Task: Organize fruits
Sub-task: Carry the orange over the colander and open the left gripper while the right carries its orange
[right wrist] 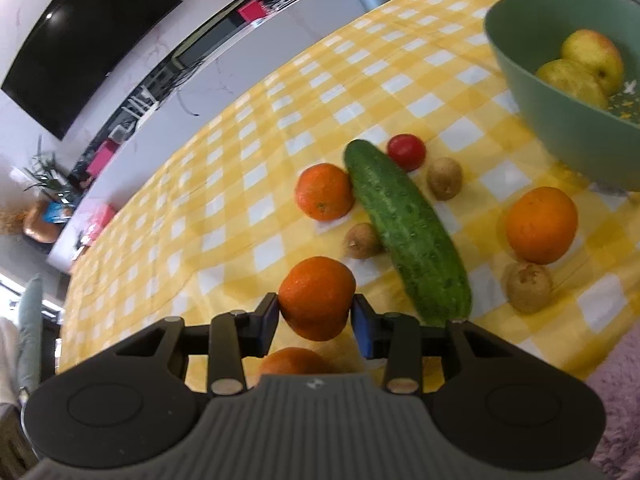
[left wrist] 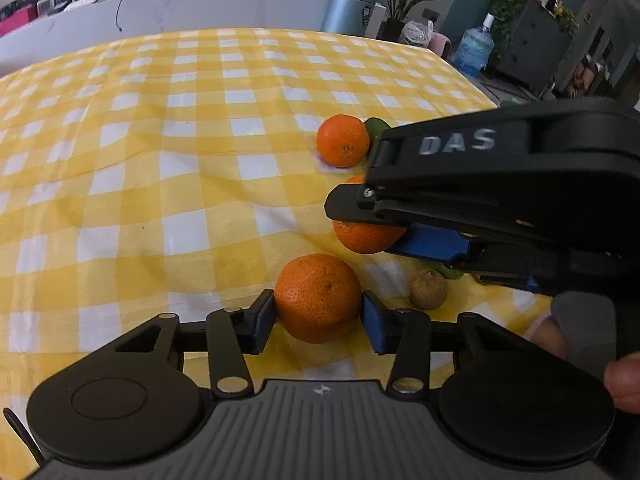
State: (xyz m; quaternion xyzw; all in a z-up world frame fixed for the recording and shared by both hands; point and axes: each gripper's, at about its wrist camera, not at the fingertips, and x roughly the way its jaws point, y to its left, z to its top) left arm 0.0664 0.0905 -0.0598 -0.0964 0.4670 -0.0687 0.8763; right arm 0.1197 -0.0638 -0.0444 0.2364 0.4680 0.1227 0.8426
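Observation:
A tangerine (left wrist: 318,292) sits between the blue pads of my left gripper (left wrist: 318,318), which is shut on it low over the yellow checked cloth. My right gripper (right wrist: 314,320) is shut on a second tangerine (right wrist: 316,292), held a little above the cloth; in the left wrist view that gripper (left wrist: 372,224) reaches in from the right. A third tangerine (right wrist: 324,192) lies farther out beside a cucumber (right wrist: 408,232). A green bowl (right wrist: 532,92) at the far right holds two apples (right wrist: 592,56).
Loose on the cloth are a tomato (right wrist: 406,152), an orange (right wrist: 540,224) and three kiwis (right wrist: 444,178), (right wrist: 362,240), (right wrist: 528,286). The table's near edge (right wrist: 560,364) runs along the lower right. A white counter (left wrist: 200,4) stands beyond the far edge.

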